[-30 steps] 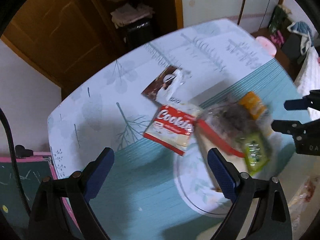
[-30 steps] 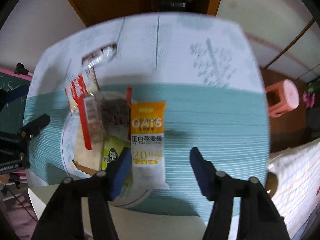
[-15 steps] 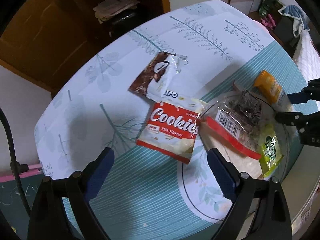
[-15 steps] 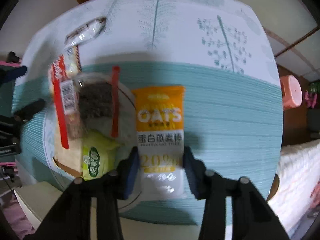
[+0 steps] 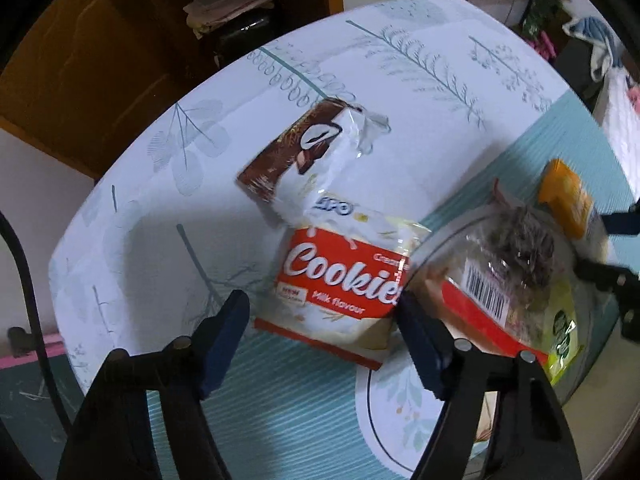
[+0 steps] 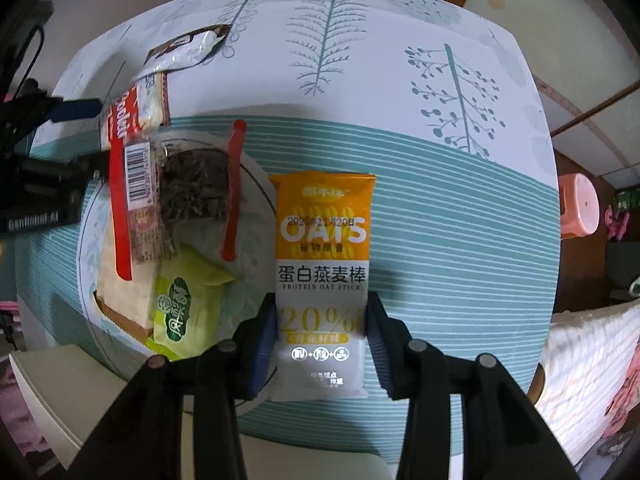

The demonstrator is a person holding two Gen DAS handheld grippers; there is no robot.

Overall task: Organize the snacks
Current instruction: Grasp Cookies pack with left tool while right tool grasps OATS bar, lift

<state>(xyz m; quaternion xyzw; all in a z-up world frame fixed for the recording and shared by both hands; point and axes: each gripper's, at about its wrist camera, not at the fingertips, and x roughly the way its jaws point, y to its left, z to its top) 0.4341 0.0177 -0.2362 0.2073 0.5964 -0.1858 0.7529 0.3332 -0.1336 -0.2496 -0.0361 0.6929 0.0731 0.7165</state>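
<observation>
The right gripper (image 6: 322, 334) clamps the oat bar (image 6: 322, 276) at lower centre, just beside the plate (image 6: 256, 184) of snacks. The left gripper (image 5: 324, 320) gapes around the cookie pack (image 5: 340, 286), mid-frame. Next, likely: lift the bar onto the plate.

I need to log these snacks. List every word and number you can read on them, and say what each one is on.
"OATS", "蛋白燕麦棒", "PROTEIN OAT STICK", "20%": the oat bar packet, between the right gripper fingers.
"Cookies", "Milk flavour": the red cookie packet.
Barcode on the clear seed bag: digits too small to read.
Green packet: characters blurred.
Brown packet: no readable text.
</observation>
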